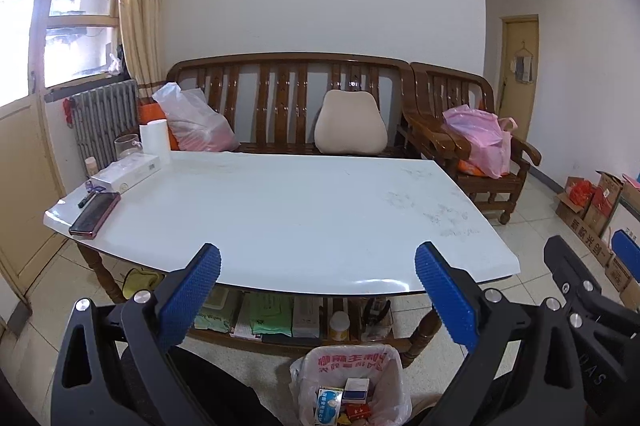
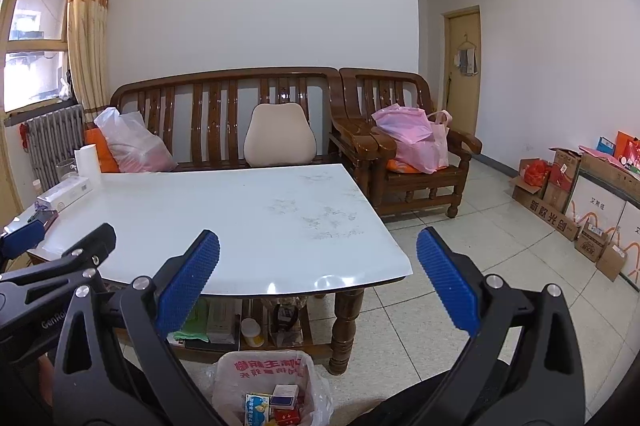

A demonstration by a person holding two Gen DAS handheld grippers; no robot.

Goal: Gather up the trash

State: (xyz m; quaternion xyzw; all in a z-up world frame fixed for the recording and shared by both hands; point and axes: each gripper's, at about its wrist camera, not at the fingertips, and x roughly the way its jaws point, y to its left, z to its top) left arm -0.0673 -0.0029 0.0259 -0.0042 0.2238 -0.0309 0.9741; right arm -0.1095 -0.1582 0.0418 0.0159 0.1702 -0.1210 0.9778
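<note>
A trash bin lined with a white plastic bag (image 1: pixel 348 366) stands on the floor in front of the white table (image 1: pixel 280 210); it also shows in the right wrist view (image 2: pixel 264 370). Several small boxes (image 1: pixel 344 402) lie inside it, also seen from the right (image 2: pixel 276 406). My left gripper (image 1: pixel 318 286) is open and empty, held above the bin near the table's front edge. My right gripper (image 2: pixel 318 286) is open and empty, just right of the left one, whose fingers (image 2: pixel 24 238) show at the left edge.
A phone (image 1: pixel 96 214), a pen, a white box (image 1: pixel 128 170), a paper roll (image 1: pixel 154 140) and a glass sit at the table's far left. Packets fill the shelf under the table (image 1: pixel 280 318). A wooden bench (image 1: pixel 288 98) and an armchair with a pink bag (image 1: pixel 480 142) stand behind. Cardboard boxes (image 2: pixel 580 194) line the right wall.
</note>
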